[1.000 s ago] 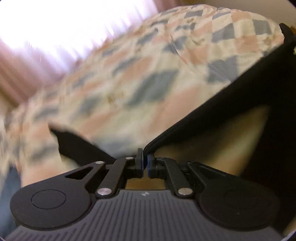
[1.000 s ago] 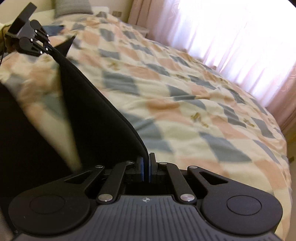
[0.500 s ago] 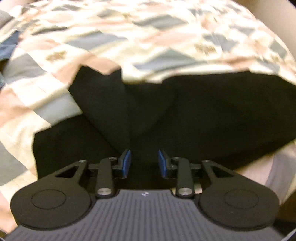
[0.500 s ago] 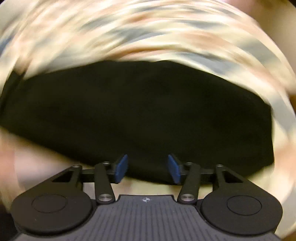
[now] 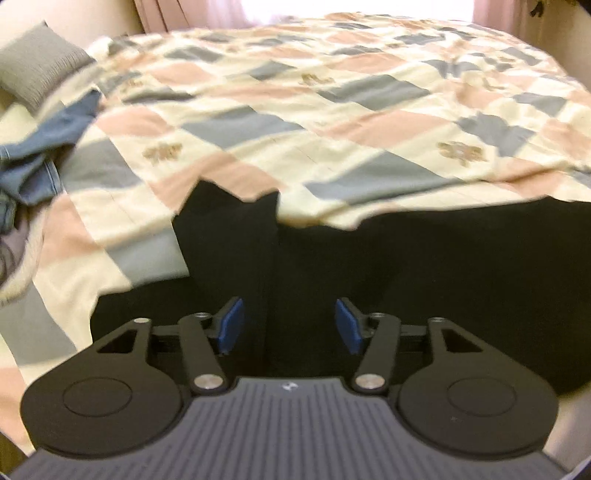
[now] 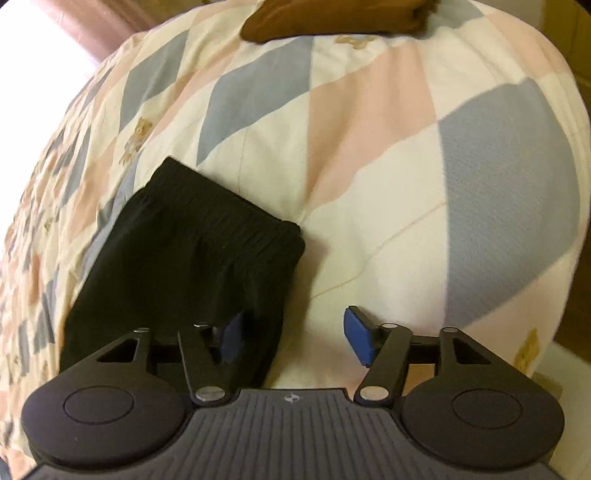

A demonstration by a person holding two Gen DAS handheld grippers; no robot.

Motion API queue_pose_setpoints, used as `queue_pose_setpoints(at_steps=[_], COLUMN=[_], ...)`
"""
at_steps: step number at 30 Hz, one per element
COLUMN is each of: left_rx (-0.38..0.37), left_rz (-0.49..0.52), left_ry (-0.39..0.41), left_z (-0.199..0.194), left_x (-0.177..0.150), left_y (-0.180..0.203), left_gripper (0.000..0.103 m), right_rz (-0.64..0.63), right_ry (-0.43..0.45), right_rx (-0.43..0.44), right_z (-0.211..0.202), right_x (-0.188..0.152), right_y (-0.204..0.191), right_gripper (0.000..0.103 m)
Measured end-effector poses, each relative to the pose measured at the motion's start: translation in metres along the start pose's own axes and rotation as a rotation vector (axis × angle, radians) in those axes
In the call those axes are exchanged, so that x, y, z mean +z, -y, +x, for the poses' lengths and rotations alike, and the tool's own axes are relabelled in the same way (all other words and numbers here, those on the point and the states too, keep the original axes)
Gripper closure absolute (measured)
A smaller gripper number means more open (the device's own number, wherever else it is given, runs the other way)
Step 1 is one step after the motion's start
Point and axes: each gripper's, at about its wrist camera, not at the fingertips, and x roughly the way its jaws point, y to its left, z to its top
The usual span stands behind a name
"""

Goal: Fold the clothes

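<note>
Both of your grippers, left (image 5: 287,325) and right (image 6: 291,338), had their jaws opening with no cloth pinched, the black ribbed-waist garment (image 6: 184,266) lying flat on the checked pastel quilt (image 6: 369,166) at lower left of the right view. Your best move was probably to smooth the upturned flap (image 5: 229,236) at centre of the left view before regripping.

Black garment (image 5: 424,266) flat on checked quilt (image 5: 295,122), under left gripper (image 5: 288,325), jaws opening, empty.

A checkered quilt (image 5: 332,122) bears black trousers (image 5: 424,280), blue jeans (image 5: 40,155), a grey pillow (image 5: 37,66) and a brown garment (image 6: 332,18).
</note>
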Motion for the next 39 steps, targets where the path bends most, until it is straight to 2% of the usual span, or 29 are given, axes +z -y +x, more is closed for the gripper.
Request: queue_pose_setpoints(at_steps=[4,7,9,10,11,13,16,18,20,23,24,25,28,31,32,33,34,36,39], left_rx=[0.104,0.167,0.177,0.163,0.144,0.099,0.056,0.071,0.081,0.039,0.020,0.000,-0.060,-0.072,-0.067,-0.053,-0.040,-0.017,-0.002], left_rz=[0.038,0.058,0.042,0.012,-0.031,-0.153,-0.403,-0.574,-0.698,-0.844,-0.892,-0.932,-1.024,-1.016,-0.996,-0.961,-0.925,-0.852,-0.746], left_ry=[0.018,-0.012,-0.053,-0.059,-0.044,0.033,0.143,0.148,0.117,0.019,-0.017,-0.038,-0.038,-0.036,-0.037,-0.039,-0.039,-0.033,0.003], left_z=[0.048,0.094,0.119,0.124,0.121,0.093,0.033,0.003,-0.010,0.012,0.022,0.030,0.047,0.049,0.048,0.046,0.044,0.039,0.024], left_x=[0.032,0.050,0.051,0.049,0.046,0.038,0.018,-0.007,-0.038,-0.083,-0.097,-0.108,-0.124,-0.124,-0.123,-0.120,-0.115,-0.106,-0.091], left_y=[0.007,0.007,0.000,-0.007,-0.015,-0.041,-0.102,-0.147,-0.183,-0.208,-0.215,-0.220,-0.228,-0.229,-0.229,-0.228,-0.227,-0.225,-0.223], left_gripper=[0.048,0.050,0.072,0.089,0.095,0.095,0.095,0.096,0.096,0.094,0.094,0.093,0.091,0.090,0.096,0.096,0.097,0.097,0.097], right_rz=[-0.038,-0.056,-0.065,-0.068,-0.070,-0.072,-0.090,-0.102,-0.108,-0.121,-0.114,-0.106,-0.070,-0.071,-0.078,-0.082,-0.086,-0.103,-0.149], right_ry=[0.006,0.011,0.013,0.017,0.016,0.013,0.032,0.044,0.057,0.057,0.043,0.028,0.012,0.014,0.012,0.008,0.000,0.000,0.009], right_rx=[-0.009,-0.025,-0.040,-0.042,-0.036,-0.023,-0.023,0.005,0.035,0.036,0.026,0.017,0.025,0.040,0.043,0.049,0.050,0.047,0.069], right_z=[0.014,0.024,0.031,0.033,0.034,0.036,0.020,0.006,-0.005,-0.008,-0.002,0.004,0.011,0.005,0.003,0.001,0.001,-0.002,-0.011], right_x=[0.004,0.006,0.008,0.008,0.009,0.010,0.016,0.020,0.025,0.026,0.026,0.025,0.022,0.021,0.021,0.021,0.022,0.024,0.027], right_y=[-0.008,-0.014,-0.020,-0.023,-0.024,-0.028,-0.037,-0.040,-0.041,-0.042,-0.041,-0.040,-0.034,-0.031,-0.030,-0.029,-0.028,-0.028,-0.032], right_gripper=[0.031,0.029,0.029,0.029,0.030,0.072,0.087,0.094,0.095,0.094,0.092,0.083,0.074,0.072,0.072,0.076,0.088,0.096,0.098])
